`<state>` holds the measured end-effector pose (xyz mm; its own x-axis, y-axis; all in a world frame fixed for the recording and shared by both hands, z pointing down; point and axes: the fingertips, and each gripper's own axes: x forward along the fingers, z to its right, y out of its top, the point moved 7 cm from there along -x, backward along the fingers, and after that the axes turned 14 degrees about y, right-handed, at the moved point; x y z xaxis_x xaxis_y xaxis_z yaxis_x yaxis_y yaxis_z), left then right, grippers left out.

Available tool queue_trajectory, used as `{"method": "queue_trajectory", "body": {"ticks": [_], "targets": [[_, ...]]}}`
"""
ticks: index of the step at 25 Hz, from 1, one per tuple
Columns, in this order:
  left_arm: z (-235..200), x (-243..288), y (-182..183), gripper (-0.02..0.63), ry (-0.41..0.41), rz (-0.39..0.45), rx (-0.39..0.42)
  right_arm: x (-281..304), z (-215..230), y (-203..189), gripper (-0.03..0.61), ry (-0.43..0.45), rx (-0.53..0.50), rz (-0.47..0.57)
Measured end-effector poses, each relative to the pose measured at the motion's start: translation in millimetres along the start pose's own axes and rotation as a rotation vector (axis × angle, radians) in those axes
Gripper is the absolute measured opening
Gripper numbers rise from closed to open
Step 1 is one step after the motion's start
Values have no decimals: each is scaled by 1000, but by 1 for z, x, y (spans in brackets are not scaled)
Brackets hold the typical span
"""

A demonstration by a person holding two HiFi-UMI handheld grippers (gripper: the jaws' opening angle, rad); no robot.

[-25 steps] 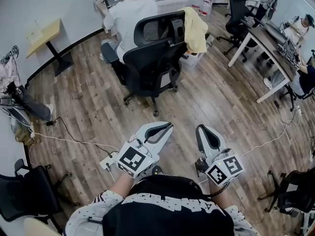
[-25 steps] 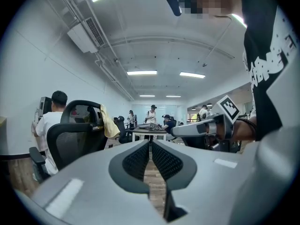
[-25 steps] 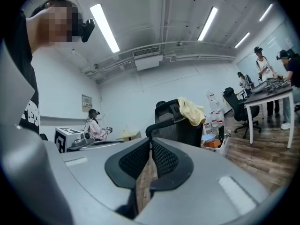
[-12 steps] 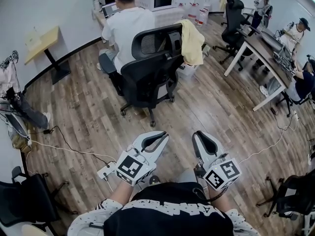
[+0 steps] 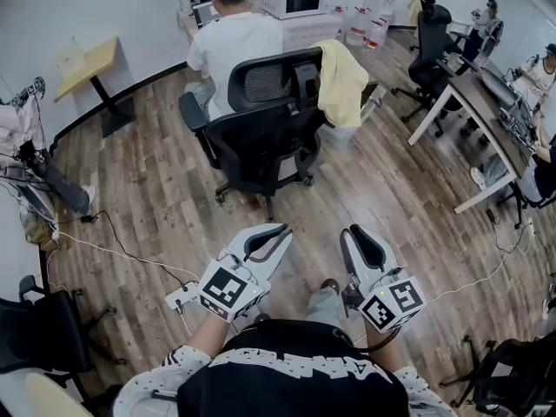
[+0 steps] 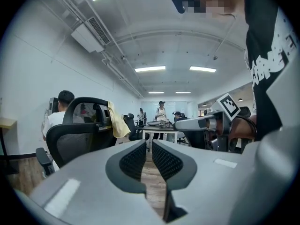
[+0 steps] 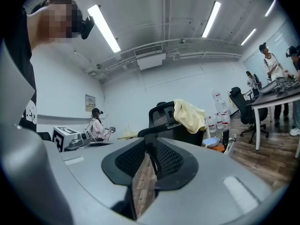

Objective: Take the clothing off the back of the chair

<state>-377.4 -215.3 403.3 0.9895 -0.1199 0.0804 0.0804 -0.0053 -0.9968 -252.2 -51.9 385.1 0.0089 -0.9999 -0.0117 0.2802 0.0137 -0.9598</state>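
Note:
A pale yellow piece of clothing point(image 5: 340, 72) hangs over the right corner of a black office chair's back point(image 5: 261, 120). A person in a white shirt point(image 5: 230, 46) sits just beyond the chair. Both grippers are held level, well short of the chair and pointing toward it. My left gripper point(image 5: 282, 230) is shut and holds nothing. The jaws of my right gripper point(image 5: 350, 231) have just been opening and stand slightly open, with nothing between them. The left gripper view shows the clothing point(image 6: 117, 123) and chair point(image 6: 77, 135) left of the gripper point(image 6: 149, 142). In the right gripper view the clothing point(image 7: 190, 116) lies ahead to the right of the gripper point(image 7: 151, 142).
Wood floor lies between me and the chair. A cable point(image 5: 113, 250) and a power strip point(image 5: 178, 295) lie on the floor at the left. A white desk point(image 5: 473, 85) with people stands at the right, another chair point(image 5: 432, 33) at the back, and a small wooden table point(image 5: 87, 59) at the left.
The person has stepped forward, so both grippers have advanced toward the chair, which now looks nearer. A foot now shows between the grippers.

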Motion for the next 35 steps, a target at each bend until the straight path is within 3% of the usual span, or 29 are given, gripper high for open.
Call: {"method": "queue_trajectory", "body": {"ticks": [14, 26, 35], "targets": [[27, 96, 24, 18, 111, -16, 26, 1, 116, 33, 109, 110, 30, 2], [67, 180, 37, 28, 149, -25, 54, -37, 205, 55, 133, 123, 75, 31], [78, 210, 48, 41, 215, -38, 108, -50, 245, 62, 157, 153, 97, 35]]}}
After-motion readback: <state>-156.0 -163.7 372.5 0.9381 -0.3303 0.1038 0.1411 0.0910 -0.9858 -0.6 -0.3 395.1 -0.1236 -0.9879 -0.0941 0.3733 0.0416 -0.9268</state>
